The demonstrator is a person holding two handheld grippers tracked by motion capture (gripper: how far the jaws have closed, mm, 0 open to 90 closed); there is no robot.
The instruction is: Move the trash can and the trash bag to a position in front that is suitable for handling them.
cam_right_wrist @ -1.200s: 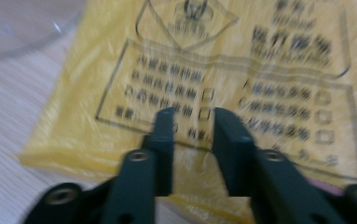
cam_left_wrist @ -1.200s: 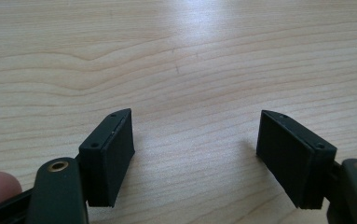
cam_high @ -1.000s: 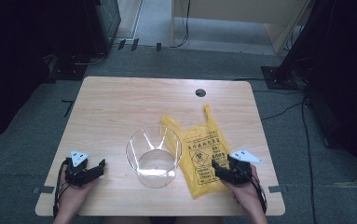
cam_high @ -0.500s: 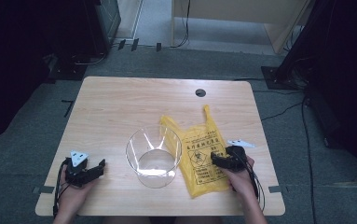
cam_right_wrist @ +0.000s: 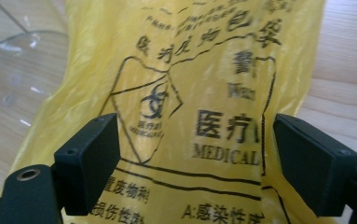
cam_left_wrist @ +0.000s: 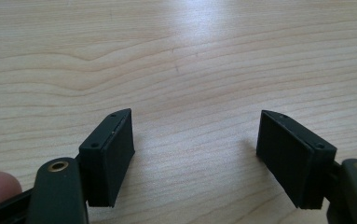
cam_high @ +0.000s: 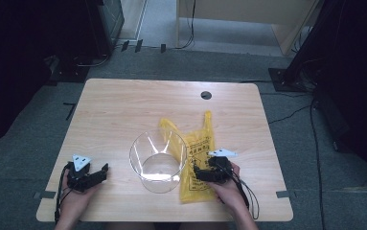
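Right gripper [cam_high: 199, 173] hovers wide, just opened, over the yellow bag [cam_high: 196, 158], clear bowl [cam_high: 158, 160] just beside; left gripper [cam_high: 99, 172] gapes empty on bare table [cam_high: 123, 110]

Light wood desk [cam_high: 123, 115] w/ rounded corners, seen from above; a small dark round hole [cam_high: 206, 95] sits near its far edge, right of centre. Grey carpet floor [cam_high: 32, 129] all around. Beyond the far edge: dark cabinet [cam_high: 105, 21] at upper left, black cables [cam_high: 188, 28] trailing across the floor, pale wooden furniture [cam_high: 248, 14] at top. Dark stand base [cam_high: 286, 79] at right, w/ a thin cable [cam_high: 291, 114] running along the floor toward the desk's right side.
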